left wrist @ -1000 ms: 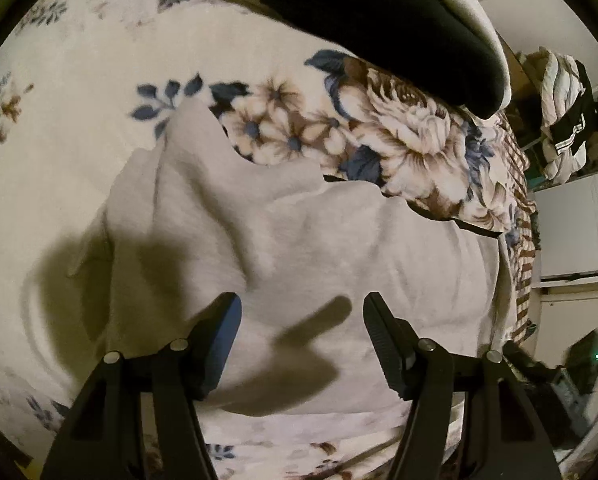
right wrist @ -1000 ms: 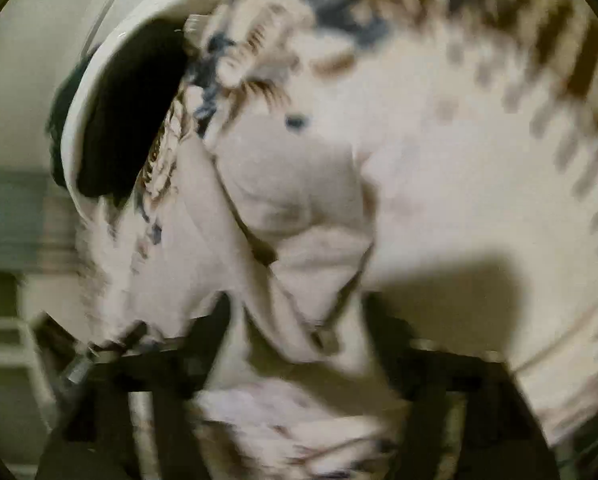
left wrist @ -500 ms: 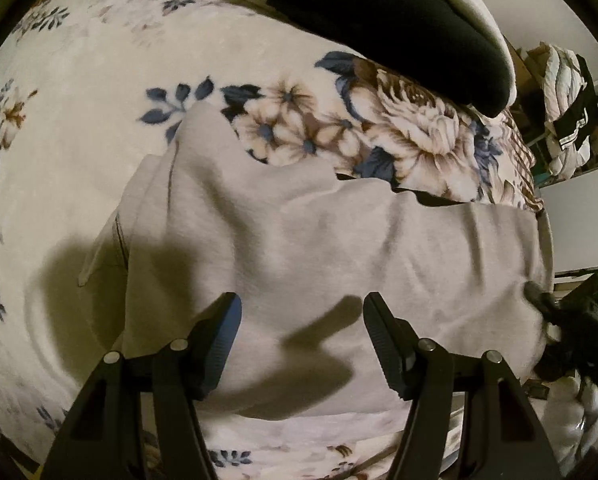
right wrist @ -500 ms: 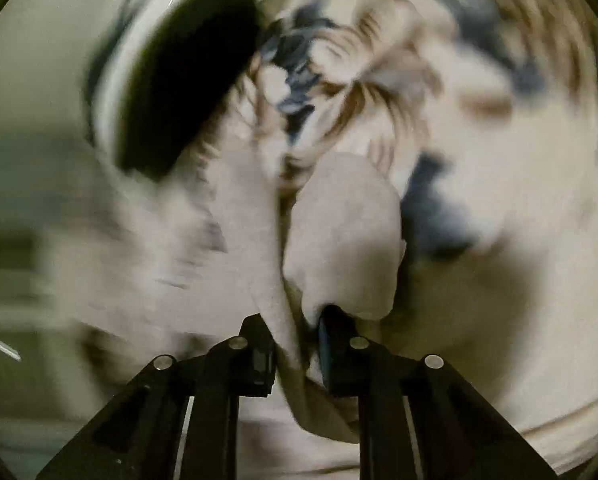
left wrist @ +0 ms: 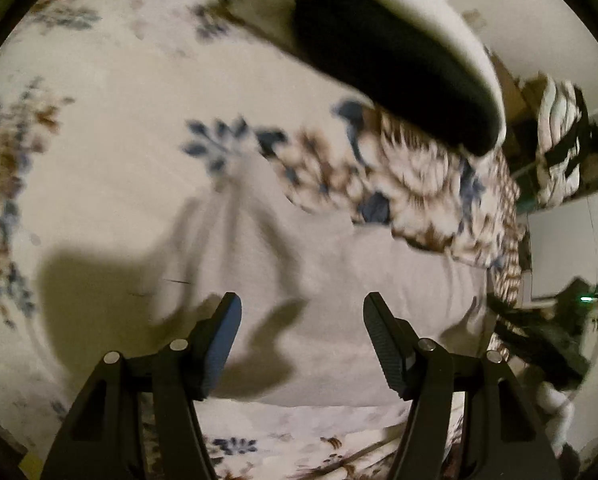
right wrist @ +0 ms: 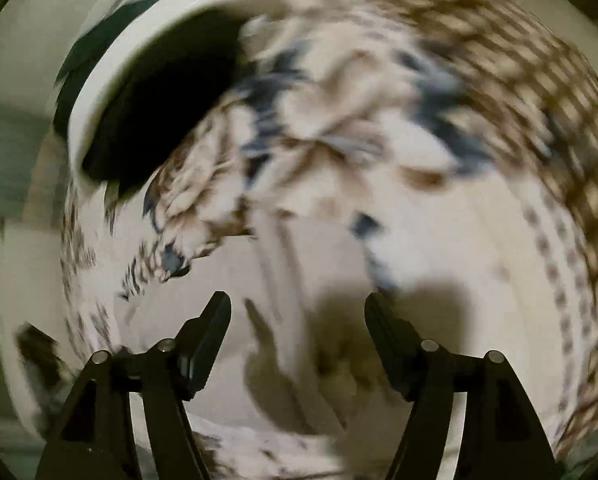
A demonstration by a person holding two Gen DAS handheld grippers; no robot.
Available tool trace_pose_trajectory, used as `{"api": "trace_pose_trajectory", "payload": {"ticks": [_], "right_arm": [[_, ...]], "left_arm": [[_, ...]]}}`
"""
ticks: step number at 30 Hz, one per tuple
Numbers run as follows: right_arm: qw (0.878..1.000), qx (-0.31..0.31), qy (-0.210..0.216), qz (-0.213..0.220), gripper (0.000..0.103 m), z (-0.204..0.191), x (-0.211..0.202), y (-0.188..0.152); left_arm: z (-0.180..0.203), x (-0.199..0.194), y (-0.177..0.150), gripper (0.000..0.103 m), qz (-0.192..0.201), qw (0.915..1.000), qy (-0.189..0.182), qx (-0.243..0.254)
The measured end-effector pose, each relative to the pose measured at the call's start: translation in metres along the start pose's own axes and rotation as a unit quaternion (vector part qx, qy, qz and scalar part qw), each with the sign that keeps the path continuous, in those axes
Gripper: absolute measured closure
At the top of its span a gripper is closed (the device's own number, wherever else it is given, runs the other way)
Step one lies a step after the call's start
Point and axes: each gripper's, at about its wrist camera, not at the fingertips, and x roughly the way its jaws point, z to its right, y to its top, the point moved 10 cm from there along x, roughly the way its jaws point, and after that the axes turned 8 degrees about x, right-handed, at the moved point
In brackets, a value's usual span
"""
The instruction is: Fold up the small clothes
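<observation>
From the left wrist view, the left gripper (left wrist: 302, 320) had its fingers (left wrist: 229, 328) spread wide, pinching nothing and hovering over the grey garment (left wrist: 331, 280). The garment lay spread on the floral blanket (left wrist: 111, 128), its near edge close to the blanket's near edge, with soft folds at its left side and a peak at its far edge. Beyond it, toward the blanket's far edge, sat a black cushion (left wrist: 387, 64) with a white rim.

From the right wrist view, badly blurred, the right gripper (right wrist: 297, 328) also stood wide apart and empty. The grey garment (right wrist: 227, 320) lay below and ahead of its fingers (right wrist: 213, 332), creased lengthwise. The black cushion (right wrist: 163, 112) showed at the blanket's (right wrist: 479, 272) far left.
</observation>
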Motion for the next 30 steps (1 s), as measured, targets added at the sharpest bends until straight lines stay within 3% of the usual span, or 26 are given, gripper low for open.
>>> {"api": "trace_pose_trajectory", "payload": {"ticks": [1, 2, 5, 7, 9, 10, 11, 14, 15, 16, 17, 20, 22, 24, 25, 27, 28, 30], "right_arm": [[1.000, -0.008, -0.006, -0.011, 0.067, -0.004, 0.010, 0.002], [1.000, 0.010, -0.022, -0.017, 0.078, 0.003, 0.019, 0.004], [0.993, 0.114, 0.027, -0.034, 0.080, 0.026, 0.019, 0.011], [0.993, 0.110, 0.040, -0.034, 0.079, 0.025, 0.008, 0.009], [0.996, 0.081, 0.020, -0.029, 0.063, 0.026, 0.000, 0.005], [0.997, 0.064, 0.001, -0.033, 0.042, 0.024, -0.001, 0.003], [0.998, 0.048, -0.011, -0.034, 0.032, 0.021, 0.001, 0.000], [0.998, 0.007, -0.037, -0.049, 0.032, 0.013, 0.017, -0.010], [0.998, -0.001, -0.047, -0.051, 0.032, 0.018, 0.015, -0.016], [0.998, -0.006, -0.046, -0.052, 0.039, 0.020, 0.017, -0.020], [0.998, -0.001, -0.035, -0.048, 0.057, 0.020, 0.018, -0.021], [0.998, 0.036, 0.004, -0.050, 0.072, 0.019, 0.019, -0.022], [0.995, 0.071, 0.045, -0.062, 0.075, 0.022, 0.015, -0.023], [0.985, 0.117, 0.102, -0.078, 0.076, 0.024, 0.011, -0.023], [0.975, 0.147, 0.140, -0.093, 0.076, 0.026, 0.010, -0.023], [0.948, 0.210, 0.200, -0.129, 0.076, 0.033, 0.014, -0.024], [0.941, 0.237, 0.201, -0.132, 0.076, 0.044, 0.018, -0.022], [0.950, 0.230, 0.164, -0.133, 0.070, 0.051, 0.030, -0.019]], "left_arm": [[-0.007, -0.005, 0.000, 0.042, 0.003, 1.0000, 0.003, -0.008], [-0.014, -0.009, -0.001, 0.042, 0.005, 0.9998, 0.001, -0.019], [-0.032, -0.008, -0.002, 0.036, 0.005, 0.9988, -0.014, -0.046], [-0.032, 0.005, -0.001, 0.036, -0.005, 0.9987, -0.025, -0.044], [-0.027, 0.024, 0.000, 0.036, -0.026, 0.9990, -0.025, -0.028], [-0.024, 0.039, 0.000, 0.036, -0.042, 0.9988, -0.019, -0.016], [-0.023, 0.053, -0.001, 0.036, -0.053, 0.9985, -0.013, -0.007], [-0.017, 0.067, 0.002, 0.038, -0.051, 0.9985, -0.019, 0.004], [-0.011, 0.063, 0.005, 0.045, -0.036, 0.9985, -0.041, 0.005], [-0.008, 0.056, 0.007, 0.077, -0.027, 0.9977, -0.062, 0.001], [-0.004, 0.048, 0.009, 0.093, -0.017, 0.9955, -0.093, -0.007], [-0.003, 0.029, 0.010, 0.094, 0.002, 0.9820, -0.177, -0.064], [-0.006, 0.024, 0.009, 0.094, 0.010, 0.9560, -0.259, -0.137], [-0.016, 0.033, 0.005, 0.094, 0.000, 0.9421, -0.280, -0.185], [-0.027, 0.041, 0.003, 0.094, -0.002, 0.9391, -0.276, -0.205], [-0.053, 0.056, -0.003, 0.092, -0.016, 0.9501, -0.229, -0.211], [-0.058, 0.059, -0.002, 0.091, -0.021, 0.9478, -0.232, -0.217], [-0.056, 0.055, 0.000, 0.086, -0.030, 0.9499, -0.228, -0.212]]}}
